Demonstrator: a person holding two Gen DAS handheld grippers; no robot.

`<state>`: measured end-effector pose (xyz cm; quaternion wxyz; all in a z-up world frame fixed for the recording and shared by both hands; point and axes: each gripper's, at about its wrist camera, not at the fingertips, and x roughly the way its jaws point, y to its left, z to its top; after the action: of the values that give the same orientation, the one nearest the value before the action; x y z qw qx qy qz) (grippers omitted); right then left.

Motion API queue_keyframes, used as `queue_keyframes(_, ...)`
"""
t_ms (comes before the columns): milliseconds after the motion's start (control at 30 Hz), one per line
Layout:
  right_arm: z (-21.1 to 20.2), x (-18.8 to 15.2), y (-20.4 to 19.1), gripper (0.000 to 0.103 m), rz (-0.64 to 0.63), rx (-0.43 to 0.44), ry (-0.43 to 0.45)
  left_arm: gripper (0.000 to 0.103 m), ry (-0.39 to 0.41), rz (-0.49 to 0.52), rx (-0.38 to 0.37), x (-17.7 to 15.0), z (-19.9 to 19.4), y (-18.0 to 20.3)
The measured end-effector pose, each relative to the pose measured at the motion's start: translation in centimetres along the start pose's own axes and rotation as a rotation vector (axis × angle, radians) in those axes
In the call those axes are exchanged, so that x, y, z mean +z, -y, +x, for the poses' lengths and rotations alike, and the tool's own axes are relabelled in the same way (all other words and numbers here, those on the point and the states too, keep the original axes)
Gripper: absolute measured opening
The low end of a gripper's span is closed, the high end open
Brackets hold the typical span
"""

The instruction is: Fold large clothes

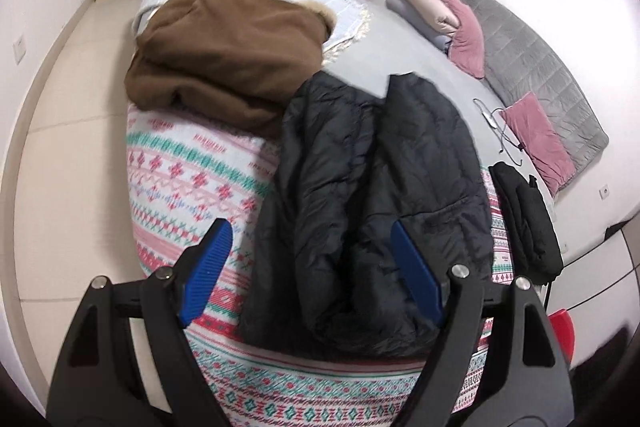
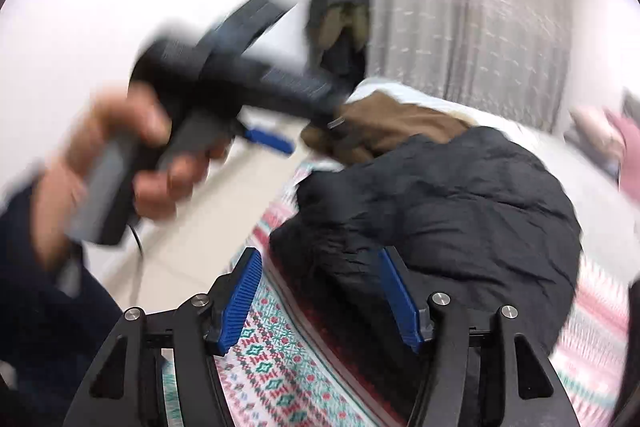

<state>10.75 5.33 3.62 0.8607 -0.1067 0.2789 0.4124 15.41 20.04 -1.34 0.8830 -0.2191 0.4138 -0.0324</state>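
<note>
A black puffer jacket (image 1: 372,179) lies folded lengthwise on the patterned blanket (image 1: 180,187) of a bed, its hem toward me. My left gripper (image 1: 310,231) hovers above the jacket's near left part, open, with nothing pressed between its blue pads. In the blurred right wrist view the same jacket (image 2: 448,203) lies bunched ahead. My right gripper (image 2: 320,255) stands open over its near edge, and the pads do not press on the cloth. A person's hand (image 2: 120,163) holds the left gripper at upper left, with one of its blue fingers (image 2: 268,141) showing.
A brown garment (image 1: 228,51) lies heaped beyond the jacket. A folded black garment (image 1: 528,223) sits at the bed's right edge. Near it are a wire hanger (image 1: 500,123), pink pillows (image 1: 536,143) and a grey quilt (image 1: 528,59). Pale floor (image 1: 72,147) runs along the left.
</note>
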Motion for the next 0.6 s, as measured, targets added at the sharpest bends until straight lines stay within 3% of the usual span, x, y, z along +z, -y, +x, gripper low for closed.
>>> queue_keyframes(100, -2.0, -0.5, 5.9, 0.061, 0.227, 0.009, 0.019, 0.078, 0.021, 0.086, -0.02, 0.5, 0.3, 2.6)
queue_keyframes(200, -2.0, -1.8, 10.5, 0.054, 0.397, -0.03, -0.024, 0.078, 0.003, 0.218, 0.052, 1.2, 2.6, 5.6)
queue_keyframes(333, -1.2, -4.1, 12.2, 0.054, 0.504, -0.014, -0.065, 0.078, -0.072, 0.245, 0.049, 1.5, 6.4, 6.5)
queue_keyframes(400, -0.4, -4.9, 11.9, 0.054, 0.515, -0.018, -0.085, 0.068, -0.087, 0.247, 0.048, 1.4, 7.7, 6.7)
queue_keyframes(467, 0.5, -5.2, 11.5, 0.054, 0.51, -0.016, -0.102, 0.032, -0.123, 0.258, 0.044, 1.1, 8.7, 6.9)
queue_keyframes(533, 1.0, -5.8, 11.0, 0.054, 0.499, -0.021, -0.112, 0.013, -0.131, 0.252, 0.071, 0.7, 8.9, 6.7)
queue_keyframes(600, 1.2, -5.8, 10.8, 0.054, 0.487, -0.027, -0.125, 0.008, -0.126, 0.23, 0.063, 0.5, 8.3, 6.6)
